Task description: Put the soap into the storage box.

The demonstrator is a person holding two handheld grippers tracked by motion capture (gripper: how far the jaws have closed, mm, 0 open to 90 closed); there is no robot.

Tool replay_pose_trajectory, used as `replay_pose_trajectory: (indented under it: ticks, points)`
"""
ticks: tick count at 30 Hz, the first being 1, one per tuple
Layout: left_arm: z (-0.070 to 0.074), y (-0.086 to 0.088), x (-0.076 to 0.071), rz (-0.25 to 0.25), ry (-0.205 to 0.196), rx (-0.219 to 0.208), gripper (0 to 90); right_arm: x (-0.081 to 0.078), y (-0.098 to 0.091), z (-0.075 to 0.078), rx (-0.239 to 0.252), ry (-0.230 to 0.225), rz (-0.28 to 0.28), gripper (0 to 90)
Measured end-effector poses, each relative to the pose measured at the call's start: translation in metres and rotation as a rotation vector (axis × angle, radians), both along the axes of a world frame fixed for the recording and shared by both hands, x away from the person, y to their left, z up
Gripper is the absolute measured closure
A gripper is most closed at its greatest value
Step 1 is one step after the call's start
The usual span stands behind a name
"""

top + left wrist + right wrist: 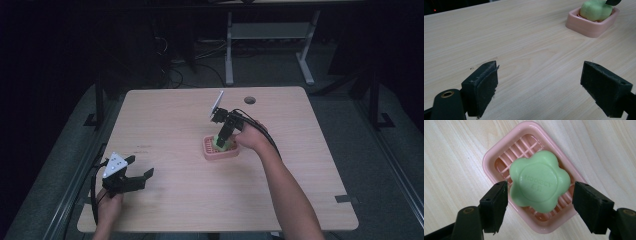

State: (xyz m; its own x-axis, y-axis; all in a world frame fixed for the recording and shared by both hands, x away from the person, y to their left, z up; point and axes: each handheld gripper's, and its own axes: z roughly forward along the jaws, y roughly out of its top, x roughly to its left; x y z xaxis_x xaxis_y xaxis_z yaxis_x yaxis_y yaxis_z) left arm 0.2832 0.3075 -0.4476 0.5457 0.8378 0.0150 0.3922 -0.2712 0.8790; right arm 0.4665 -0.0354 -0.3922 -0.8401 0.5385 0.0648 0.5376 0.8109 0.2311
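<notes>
Green flower-shaped soap bar [539, 181] lies in a pink ribbed plastic soap dish [489, 160], approx mid light wood table [165, 200]. Right gripper [539, 202] reaches down over the dish w/ jaws either side of the soap; left pad looks to touch, right pad prob. pressing too, so pinching the soap. Left gripper [136, 178] sits well apart at the near left table edge, jaws spread wide, nothing btw them. No clutter near the dish; round cable hole [250, 100] at far edge.

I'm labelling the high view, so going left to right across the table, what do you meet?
Left tongs in the person's left hand → pink soap dish with the green soap → right hand.
</notes>
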Motion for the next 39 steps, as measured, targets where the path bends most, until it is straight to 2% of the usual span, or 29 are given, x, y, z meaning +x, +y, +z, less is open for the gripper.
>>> replay_pose_trajectory:
  ticks: [20,39]
  points:
    - [-0.001,-0.002,0.0,0.0,0.005,0.004,14.1,-0.01,-0.028,0.009,0.043,0.004,-0.029,27.7]
    - [-0.001,-0.003,-0.001,-0.01,0.003,0.013,14.1,-0.02,-0.061,0.013,0.077,-0.016,-0.065,27.8]
